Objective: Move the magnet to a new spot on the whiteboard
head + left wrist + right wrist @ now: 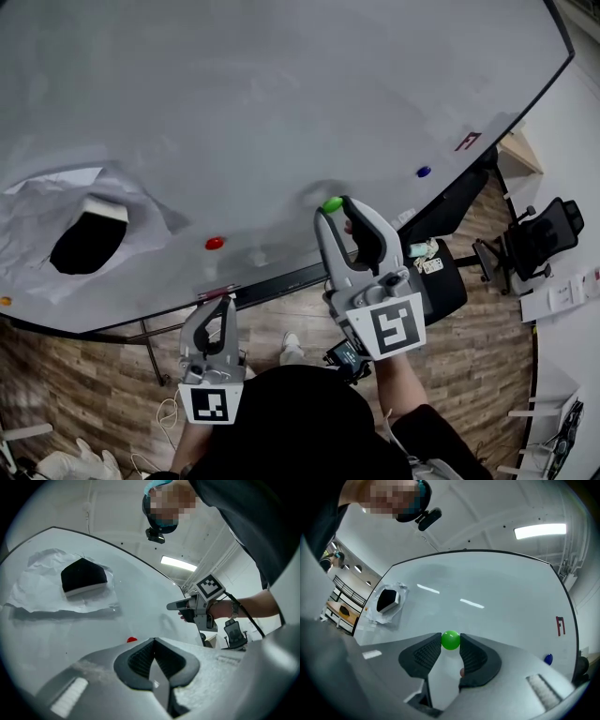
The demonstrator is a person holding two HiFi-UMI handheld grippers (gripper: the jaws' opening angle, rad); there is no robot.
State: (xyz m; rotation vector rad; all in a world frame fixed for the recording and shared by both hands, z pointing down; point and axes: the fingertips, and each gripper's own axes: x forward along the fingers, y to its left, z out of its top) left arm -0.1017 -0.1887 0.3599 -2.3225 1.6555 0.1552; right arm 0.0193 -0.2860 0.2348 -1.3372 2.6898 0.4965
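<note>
A small green magnet [332,203] [450,640] sits pinched between the tips of my right gripper [335,208] [450,641], which is shut on it close in front of the whiteboard [281,94]. Whether the magnet touches the board I cannot tell. My left gripper [223,307] [153,641] hangs lower, near the board's bottom edge, shut with nothing in it. A red magnet [215,243] [132,640] sticks to the board just above the left gripper. A blue magnet [424,172] [548,658] sits further right.
A black eraser [89,239] [83,576] lies on crumpled white paper [37,211] at the board's left. An orange magnet [6,301] is at the far left edge, a red mark [467,142] at the right. An office chair [539,234] stands beyond the board's right end.
</note>
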